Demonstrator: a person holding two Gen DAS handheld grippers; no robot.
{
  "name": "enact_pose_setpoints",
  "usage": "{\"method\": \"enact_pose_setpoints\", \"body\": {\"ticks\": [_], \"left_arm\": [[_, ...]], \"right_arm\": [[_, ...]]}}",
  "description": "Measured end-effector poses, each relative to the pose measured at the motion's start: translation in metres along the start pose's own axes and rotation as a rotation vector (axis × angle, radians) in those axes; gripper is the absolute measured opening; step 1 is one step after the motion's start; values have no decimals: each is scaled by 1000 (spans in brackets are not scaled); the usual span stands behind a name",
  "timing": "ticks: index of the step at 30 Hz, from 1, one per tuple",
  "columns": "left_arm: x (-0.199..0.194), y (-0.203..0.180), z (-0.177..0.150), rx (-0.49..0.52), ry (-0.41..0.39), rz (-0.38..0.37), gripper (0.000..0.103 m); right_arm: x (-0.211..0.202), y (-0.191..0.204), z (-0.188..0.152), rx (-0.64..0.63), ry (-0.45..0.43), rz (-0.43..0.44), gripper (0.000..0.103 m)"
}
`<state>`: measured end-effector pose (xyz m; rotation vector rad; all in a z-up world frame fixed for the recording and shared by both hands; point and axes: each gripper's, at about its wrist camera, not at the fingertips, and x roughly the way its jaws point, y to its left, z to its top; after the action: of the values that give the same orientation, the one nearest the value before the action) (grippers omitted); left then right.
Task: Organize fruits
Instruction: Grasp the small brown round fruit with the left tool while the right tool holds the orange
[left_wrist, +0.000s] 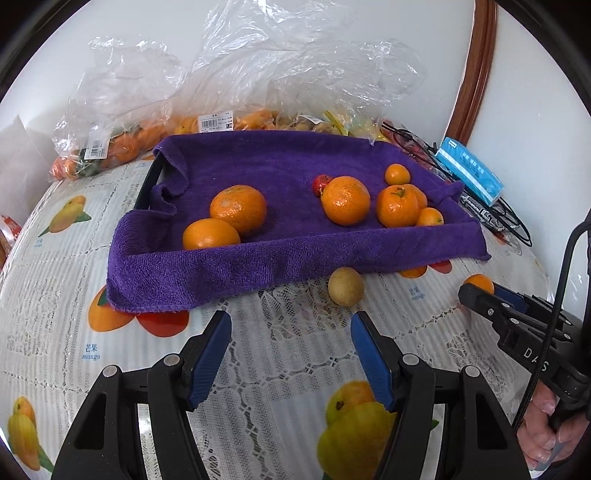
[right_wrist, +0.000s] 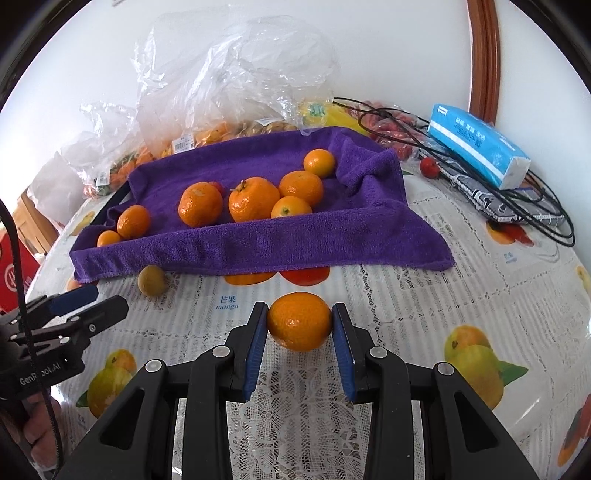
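Observation:
A tray lined with a purple towel holds several oranges and a small red fruit. My right gripper is shut on a small orange just above the tablecloth in front of the tray; it also shows in the left wrist view. A small yellow-brown fruit lies on the cloth against the towel's front edge. My left gripper is open and empty, a little short of that fruit.
Clear plastic bags of fruit lie behind the tray. A blue tissue pack, black cables and a loose red fruit sit at the back right. A red box stands at the left edge.

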<state>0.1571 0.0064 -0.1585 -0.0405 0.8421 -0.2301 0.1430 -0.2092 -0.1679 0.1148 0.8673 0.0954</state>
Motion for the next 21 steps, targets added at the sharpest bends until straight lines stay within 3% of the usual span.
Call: {"method": "enact_pose_setpoints", "body": {"ticks": [4, 11, 18, 21], "left_arm": [[5, -3, 2, -9, 13, 6, 63], [16, -17, 9, -36, 31, -40, 59], [23, -35, 10, -14, 31, -8, 57], [28, -38, 13, -24, 31, 33, 51]], "right_arm": [[-3, -11, -1, 35, -8, 19, 35], [-9, -28, -2, 33, -21, -31, 35], [0, -37, -3, 53, 31, -37, 35], [0, -36, -4, 46, 30, -43, 35]]}}
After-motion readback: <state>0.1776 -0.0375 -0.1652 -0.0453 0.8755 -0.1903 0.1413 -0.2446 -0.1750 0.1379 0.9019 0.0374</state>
